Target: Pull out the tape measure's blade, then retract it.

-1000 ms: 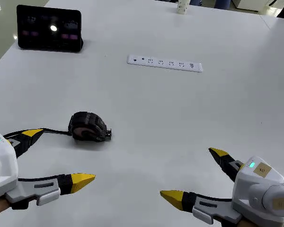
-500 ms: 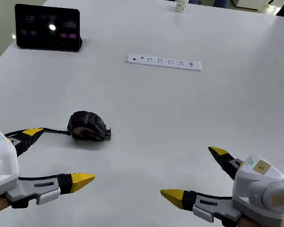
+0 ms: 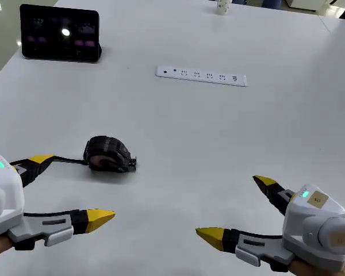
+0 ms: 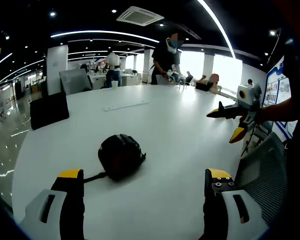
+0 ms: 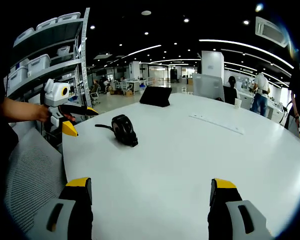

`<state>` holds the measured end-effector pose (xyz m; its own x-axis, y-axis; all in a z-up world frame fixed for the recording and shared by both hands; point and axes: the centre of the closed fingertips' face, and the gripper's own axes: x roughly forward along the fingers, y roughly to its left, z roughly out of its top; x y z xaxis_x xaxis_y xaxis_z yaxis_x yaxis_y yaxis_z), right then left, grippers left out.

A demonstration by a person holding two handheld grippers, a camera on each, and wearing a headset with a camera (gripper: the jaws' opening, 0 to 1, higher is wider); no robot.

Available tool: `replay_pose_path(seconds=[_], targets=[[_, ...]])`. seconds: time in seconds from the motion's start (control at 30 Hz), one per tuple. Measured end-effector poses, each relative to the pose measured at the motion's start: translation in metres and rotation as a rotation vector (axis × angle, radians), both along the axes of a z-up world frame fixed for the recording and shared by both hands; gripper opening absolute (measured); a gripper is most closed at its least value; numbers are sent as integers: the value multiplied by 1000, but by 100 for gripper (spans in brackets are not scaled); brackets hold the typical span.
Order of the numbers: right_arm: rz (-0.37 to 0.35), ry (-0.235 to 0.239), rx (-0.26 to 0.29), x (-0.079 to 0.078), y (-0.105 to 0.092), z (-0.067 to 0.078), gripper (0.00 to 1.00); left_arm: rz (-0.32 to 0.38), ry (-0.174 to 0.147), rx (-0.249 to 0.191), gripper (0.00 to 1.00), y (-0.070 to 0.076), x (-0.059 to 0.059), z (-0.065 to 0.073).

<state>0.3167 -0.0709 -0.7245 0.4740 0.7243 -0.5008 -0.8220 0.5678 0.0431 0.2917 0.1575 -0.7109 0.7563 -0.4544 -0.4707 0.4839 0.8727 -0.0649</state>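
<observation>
The left gripper and right gripper hang wide apart and empty over the white desk. The tape measure sits just ahead of the left one, blade not drawn out. My worry is that tugging the blade tab before the case is pinned would make the light case skid or spin.

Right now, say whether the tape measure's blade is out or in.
In: the tape measure shows only its hook at the case; no blade lies on the table.

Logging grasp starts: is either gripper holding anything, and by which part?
Nothing is held. The left gripper and right gripper are both open; the tape measure lies on the table.
</observation>
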Motion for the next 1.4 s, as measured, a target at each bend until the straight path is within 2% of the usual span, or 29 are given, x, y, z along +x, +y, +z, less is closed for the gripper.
replay_pose_path(seconds=[0.63,1.0,1.1,1.4], targets=[[41,2,-9,17,7,-6,99,-34,18,26,96,6,15,-7],[109,-1,-19,23,18,-12,96,-59,26,33,92,11,27,-11],[141,-17,-29,26,22,-12,96,-73,17,36,89,12,32,-9],[199,-30,-5,40,38,-14,87,-118,27,45,79,13,39,-13]])
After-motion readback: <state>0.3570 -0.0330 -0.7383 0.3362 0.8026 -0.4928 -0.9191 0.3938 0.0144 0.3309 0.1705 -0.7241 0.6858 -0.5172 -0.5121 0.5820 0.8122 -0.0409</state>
